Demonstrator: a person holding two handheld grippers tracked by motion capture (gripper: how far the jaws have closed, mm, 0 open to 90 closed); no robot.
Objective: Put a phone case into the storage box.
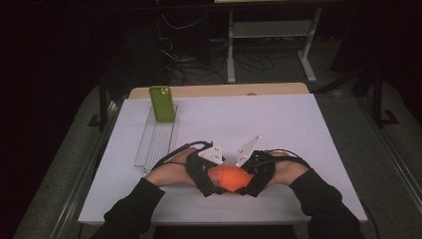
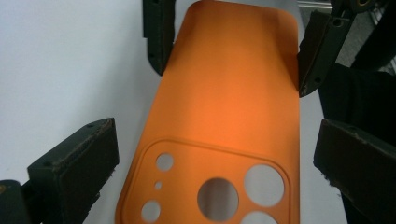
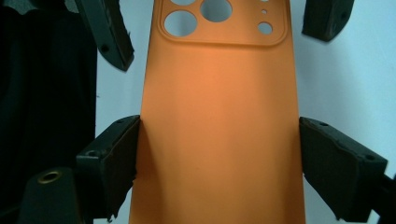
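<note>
Where the two grippers meet at the near middle of the white tabletop point(image 1: 278, 124), an orange phone case point(image 1: 228, 178) sits between them, back side up, camera cut-outs toward the left gripper point(image 1: 211, 174).

Left gripper: in its own view its black fingers point(image 2: 79, 161) stand apart on either side of the cut-out end of the case, with white tabletop visible in the gap on each side; released, not touching the case.

Right gripper point(image 1: 251, 174): in its own view one of the fingers point(image 3: 114, 156) presses against the long edge of the case at its plain end, and the opposite one lies at the other edge (contact there is close, but I cannot tell whether it is firm). On balance, the fingers are clenched on the orange phone case.

Both hands lie low over the tabletop, dark sleeves entering from the near edge.

Elsewhere: a green phone case point(image 1: 162, 103) stands upright at the far end of a clear tray point(image 1: 154, 144), at the left of the tabletop, well apart from the grippers
</note>
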